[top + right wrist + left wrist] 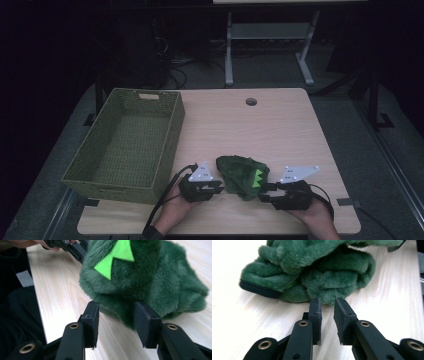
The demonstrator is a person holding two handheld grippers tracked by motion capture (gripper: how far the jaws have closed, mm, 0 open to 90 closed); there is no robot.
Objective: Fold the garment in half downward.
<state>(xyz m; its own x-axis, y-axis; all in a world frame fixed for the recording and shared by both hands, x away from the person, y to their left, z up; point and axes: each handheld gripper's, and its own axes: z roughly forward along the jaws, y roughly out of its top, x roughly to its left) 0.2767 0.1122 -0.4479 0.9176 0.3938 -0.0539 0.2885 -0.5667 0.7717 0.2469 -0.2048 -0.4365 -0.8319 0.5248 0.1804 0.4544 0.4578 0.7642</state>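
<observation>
- Green plush toy (243, 176) is lying crumpled at lower centre of the wood table (280, 125), flanked by both grippers, prob. for a two-sided pickup.
- Left gripper (218, 186) is being held w/ jaws slightly parted, nothing gripped.
- Right gripper (264, 193) is being held released, fur between the jaws.
- Green woven basket (80, 172) is sitting at left; room behind is being kept dark.

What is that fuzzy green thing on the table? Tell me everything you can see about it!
The fuzzy green thing looks like a crumpled piece of plush fabric, dark green and furry, with bright green felt triangles like little spikes and a dark ribbed edge on one side. It lies bunched in a heap on the pale wooden table, near the front edge, right of the green woven basket. The left claw and the right claw sit at either side with jaws apart, not squeezing it.
</observation>
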